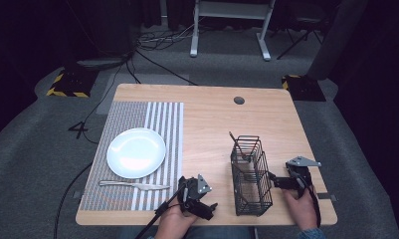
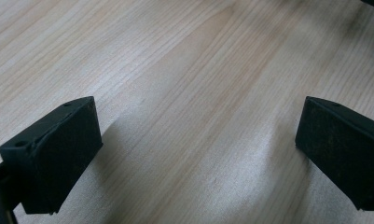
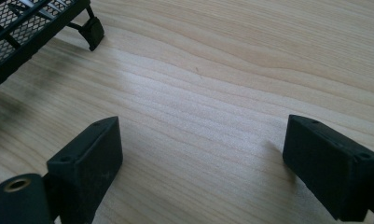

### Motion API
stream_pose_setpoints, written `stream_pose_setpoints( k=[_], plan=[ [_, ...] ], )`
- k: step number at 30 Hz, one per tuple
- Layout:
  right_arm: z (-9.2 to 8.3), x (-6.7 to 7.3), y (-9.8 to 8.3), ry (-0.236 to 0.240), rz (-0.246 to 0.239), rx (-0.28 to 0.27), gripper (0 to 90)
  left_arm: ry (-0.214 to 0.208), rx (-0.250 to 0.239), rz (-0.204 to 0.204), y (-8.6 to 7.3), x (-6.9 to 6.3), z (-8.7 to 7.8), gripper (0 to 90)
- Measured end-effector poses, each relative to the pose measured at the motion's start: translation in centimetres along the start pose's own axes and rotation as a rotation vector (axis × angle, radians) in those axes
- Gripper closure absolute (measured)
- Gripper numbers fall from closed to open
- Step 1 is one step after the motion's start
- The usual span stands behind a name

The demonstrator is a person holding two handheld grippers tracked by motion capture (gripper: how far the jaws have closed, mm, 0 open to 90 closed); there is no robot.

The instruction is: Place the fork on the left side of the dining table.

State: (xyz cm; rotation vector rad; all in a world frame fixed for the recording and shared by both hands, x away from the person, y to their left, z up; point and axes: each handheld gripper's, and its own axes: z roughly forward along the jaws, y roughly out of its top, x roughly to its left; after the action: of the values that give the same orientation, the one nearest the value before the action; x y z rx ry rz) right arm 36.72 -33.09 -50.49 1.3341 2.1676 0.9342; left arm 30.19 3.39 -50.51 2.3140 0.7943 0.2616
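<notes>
A black wire basket [image 1: 250, 175] stands on the wooden table [image 1: 212, 124] with a dark-handled utensil [image 1: 237, 146] upright inside it; its corner foot [image 3: 92, 31] appears in the right gripper view. My left gripper [image 1: 210, 209] rests near the front edge, left of the basket, open with only bare wood between its pads [image 2: 58, 154]. My right gripper [image 1: 272, 180] lies at the basket's right side, open and empty, its pads [image 3: 89, 163] wide apart over the wood. A white plate [image 1: 136, 152] sits on a striped placemat [image 1: 159, 117], with a silver knife [image 1: 133, 185] in front of it.
A round grommet hole [image 1: 239, 100] is in the table's far side. Beyond the table lie cables [image 1: 157, 40], a white desk frame [image 1: 227, 25] and hazard-striped bases [image 1: 67, 82] on grey carpet.
</notes>
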Motion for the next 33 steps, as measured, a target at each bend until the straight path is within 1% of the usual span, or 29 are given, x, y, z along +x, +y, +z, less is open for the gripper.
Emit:
stream_pose_setpoints(
  k=[2, 4, 5, 7, 8, 12, 13, 15, 18, 20, 21, 22, 24, 26, 31, 33],
  plan=[
    [0.0, 0.0, 0.0, 0.0, 0.0, 0.0, 11.9, 0.0, -0.001, 0.001, 0.0, 0.0, 0.0, 0.7],
    [0.0, 0.0, 0.0, 0.0, 0.0, 0.0, 11.9, -0.007, -0.004, 0.006, -0.1, 0.1, -0.3, 3.4],
    [0.0, 0.0, 0.0, 0.0, 0.0, 0.0, 11.9, -0.017, -0.009, 0.008, -0.1, 0.2, -0.5, 7.3],
    [0.0, 0.0, 0.0, 0.0, 0.0, 0.0, 11.9, -0.065, -0.027, 0.001, 0.0, 0.5, -1.0, 19.4],
    [0.0, 0.0, 0.0, 0.0, 0.0, 0.0, 11.9, -0.063, -0.033, -0.008, 0.0, 0.6, -1.2, 19.0],
    [0.0, 0.0, 0.0, 0.0, 0.0, 0.0, 11.9, -0.049, -0.07, -0.026, 0.3, 1.0, -2.0, 18.7],
    [0.0, 0.0, 0.0, 0.0, 0.0, 0.0, 11.9, -0.056, -0.077, -0.034, 0.3, 1.1, -2.3, 21.8],
    [0.0, 0.0, 0.0, 0.0, 0.0, 0.0, 11.9, -0.07, -0.092, -0.046, 0.4, 1.3, -2.7, 23.6],
    [0.0, 0.0, 0.0, 0.0, 0.0, 0.0, 11.9, -0.056, -0.101, -0.051, 0.7, 1.5, -3.3, 24.9],
    [0.0, 0.0, 0.0, 0.0, 0.0, 0.0, 11.9, -0.035, -0.084, -0.048, 0.8, 1.7, -3.7, 27.2],
    [0.0, 0.0, 0.0, 0.0, 0.0, 0.0, 11.9, -0.027, -0.066, -0.054, 1.0, 1.9, -3.9, 27.6],
    [0.0, 0.0, 0.0, 0.0, 0.0, 0.0, 11.9, -0.017, -0.06, -0.057, 1.1, 2.1, -4.1, 28.1],
    [0.0, 0.0, 0.0, 0.0, 0.0, 0.0, 11.9, -0.004, -0.077, -0.06, 1.3, 2.2, -4.6, 29.0],
    [0.0, 0.0, 0.0, 0.0, 0.0, 0.0, 11.9, 0.008, -0.104, -0.057, 1.5, 2.3, -5.1, 29.6],
    [0.0, 0.0, 0.0, 0.0, 0.0, 0.0, 11.9, 0.036, -0.139, -0.033, 2.5, 2.3, -6.0, 29.7],
    [0.0, 0.0, 0.0, 0.0, 0.0, 0.0, 11.9, 0.045, -0.147, -0.044, 2.8, 2.2, -6.2, 30.5]
  ],
)
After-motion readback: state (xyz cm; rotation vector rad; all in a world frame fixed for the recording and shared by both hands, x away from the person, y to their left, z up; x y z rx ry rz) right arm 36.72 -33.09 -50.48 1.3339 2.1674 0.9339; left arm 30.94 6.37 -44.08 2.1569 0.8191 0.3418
